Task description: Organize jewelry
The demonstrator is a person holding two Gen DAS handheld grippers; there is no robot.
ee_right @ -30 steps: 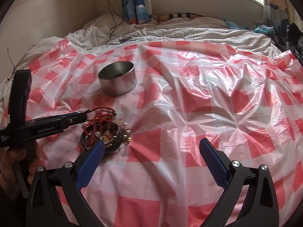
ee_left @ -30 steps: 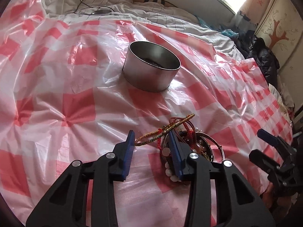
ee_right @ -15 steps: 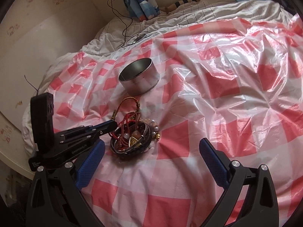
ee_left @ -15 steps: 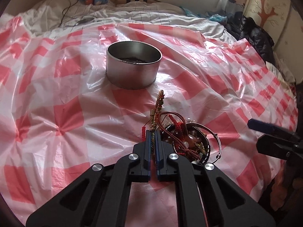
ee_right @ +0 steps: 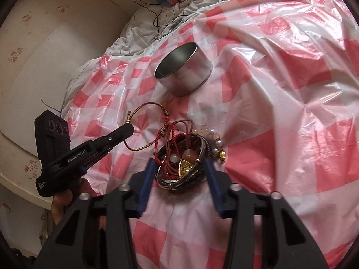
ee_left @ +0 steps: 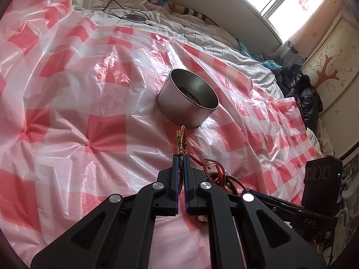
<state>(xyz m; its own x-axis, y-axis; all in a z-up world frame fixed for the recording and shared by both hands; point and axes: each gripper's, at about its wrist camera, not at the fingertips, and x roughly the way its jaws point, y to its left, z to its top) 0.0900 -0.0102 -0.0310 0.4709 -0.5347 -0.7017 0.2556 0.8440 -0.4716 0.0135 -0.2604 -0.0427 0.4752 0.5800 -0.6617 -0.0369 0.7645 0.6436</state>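
My left gripper (ee_left: 181, 157) is shut on a gold and red braided bracelet (ee_left: 180, 139); in the right wrist view the same bracelet (ee_right: 143, 125) loops out from the left gripper (ee_right: 129, 130) and hangs beside the pile. A pile of tangled bracelets and beads (ee_right: 184, 159) lies on the red-and-white checked plastic sheet (ee_right: 280, 89). My right gripper (ee_right: 179, 170) is open, its blue pads on either side of the pile. A round metal tin (ee_left: 188, 100), open at the top, stands beyond the pile; it also shows in the right wrist view (ee_right: 184, 69).
The sheet covers a bed with white bedding (ee_left: 179, 27) at the far side. A black cable and a round charger (ee_left: 134, 18) lie on the bedding. Dark clothes (ee_left: 305, 96) are heaped at the right by a wall.
My left gripper closed on the braided bracelet and has drawn it away from the pile. My right gripper moved in and narrowed around the pile.
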